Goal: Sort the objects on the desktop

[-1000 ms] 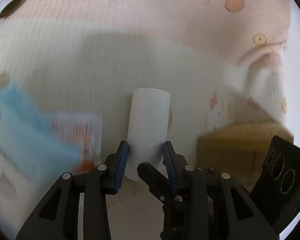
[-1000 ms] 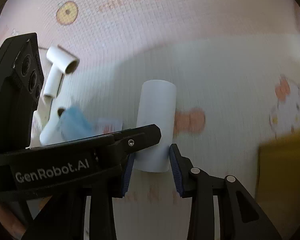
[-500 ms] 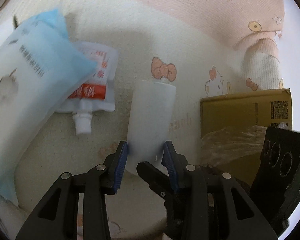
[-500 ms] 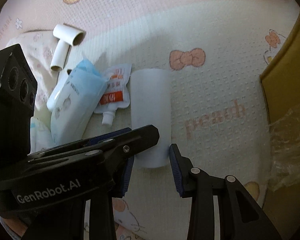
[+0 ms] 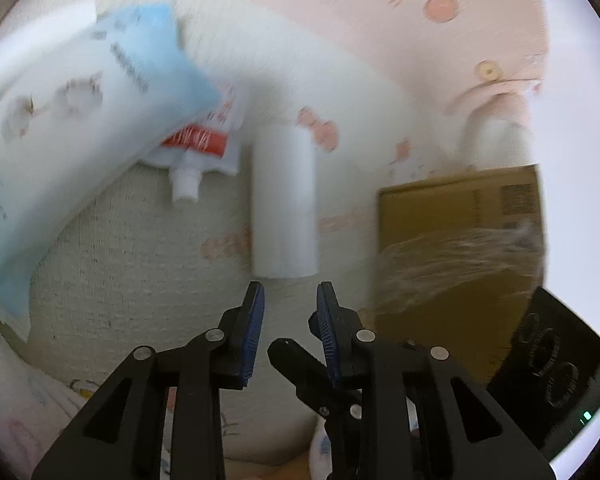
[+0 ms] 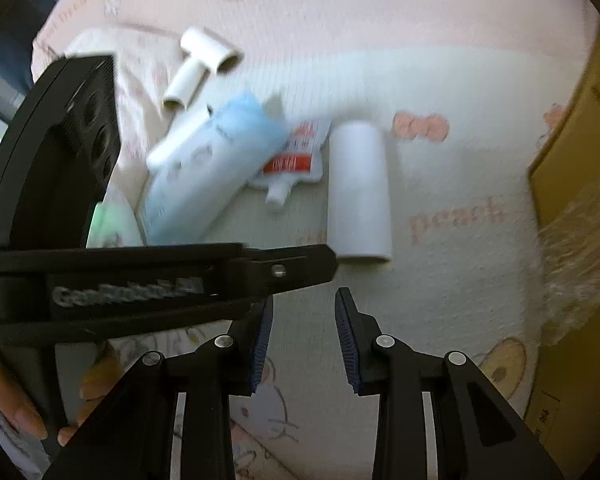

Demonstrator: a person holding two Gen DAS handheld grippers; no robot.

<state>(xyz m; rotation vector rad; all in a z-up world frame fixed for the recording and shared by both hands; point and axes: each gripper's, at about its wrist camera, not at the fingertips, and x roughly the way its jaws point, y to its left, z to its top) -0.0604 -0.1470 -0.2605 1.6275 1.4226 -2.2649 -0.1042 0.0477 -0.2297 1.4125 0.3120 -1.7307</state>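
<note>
A white paper roll (image 5: 282,200) lies on its side on the patterned cloth, free of both grippers. My left gripper (image 5: 290,294) sits just short of the roll's near end, its jaws closing with nothing between them. In the right wrist view the same roll (image 6: 358,192) lies beyond my right gripper (image 6: 304,304), whose jaws are also closing on nothing. To the left of the roll lie a red-and-white spout pouch (image 6: 296,160) and a blue-and-white wipes pack (image 6: 212,160).
A cardboard box (image 5: 460,232) with crumpled clear film stands to the right of the roll. White tube pieces (image 6: 200,64) lie at the far left. The left tool's black frame (image 6: 160,280) crosses the right wrist view, with a hand (image 6: 20,408) below it.
The roll was between both pairs of jaws before; now it lies on the cloth, let go. Both grippers have drawn back from it and their jaws have narrowed.
</note>
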